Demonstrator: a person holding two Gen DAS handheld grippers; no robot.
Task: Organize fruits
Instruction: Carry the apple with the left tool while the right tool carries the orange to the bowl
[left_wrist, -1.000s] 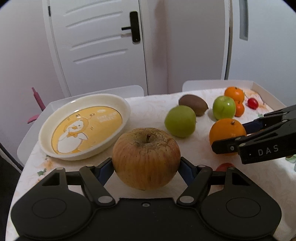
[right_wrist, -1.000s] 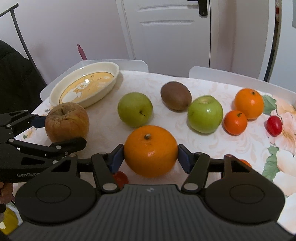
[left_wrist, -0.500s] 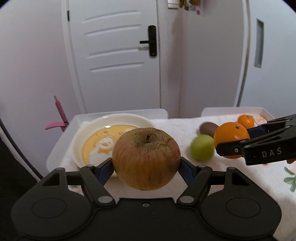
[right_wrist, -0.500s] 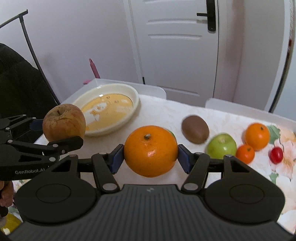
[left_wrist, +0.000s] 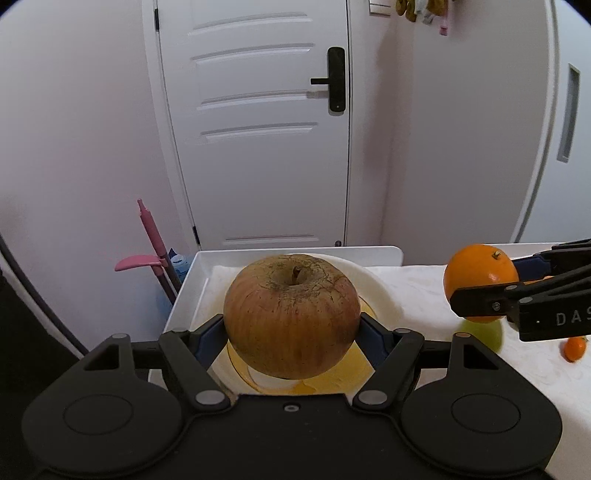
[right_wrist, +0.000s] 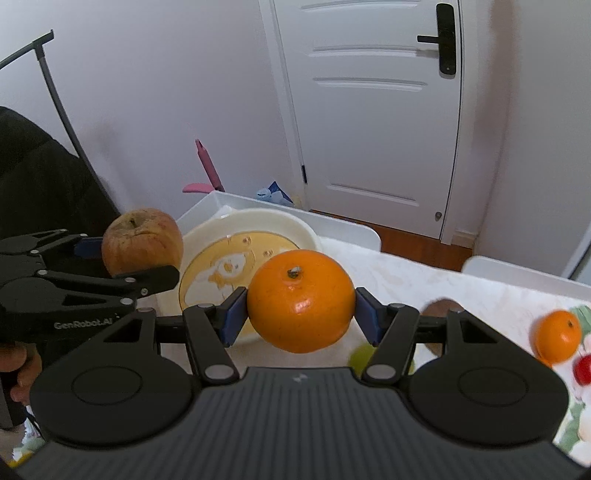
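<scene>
My left gripper (left_wrist: 291, 332) is shut on a wrinkled brown-red apple (left_wrist: 291, 317) and holds it in the air over the white oval dish (left_wrist: 380, 291) with a yellow cartoon picture. My right gripper (right_wrist: 299, 317) is shut on a large orange (right_wrist: 300, 300), also lifted, just right of the dish (right_wrist: 288, 225). In the right wrist view the left gripper (right_wrist: 140, 269) with the apple (right_wrist: 142, 240) hangs at the dish's left rim. In the left wrist view the right gripper (left_wrist: 480, 288) with the orange (left_wrist: 480, 275) is at the right.
On the floral tablecloth (right_wrist: 406, 280) lie a kiwi (right_wrist: 441, 306), a green apple (right_wrist: 360, 356), a smaller orange (right_wrist: 557, 334) and a red cherry tomato (right_wrist: 583, 367). White chair backs (right_wrist: 517, 269) stand behind the table. A white door (left_wrist: 258, 122) and a pink tool (left_wrist: 151, 236) are behind.
Both grippers rose off the table with their fruit and moved left toward the dish. The apple now hangs over the dish; the orange is close beside it.
</scene>
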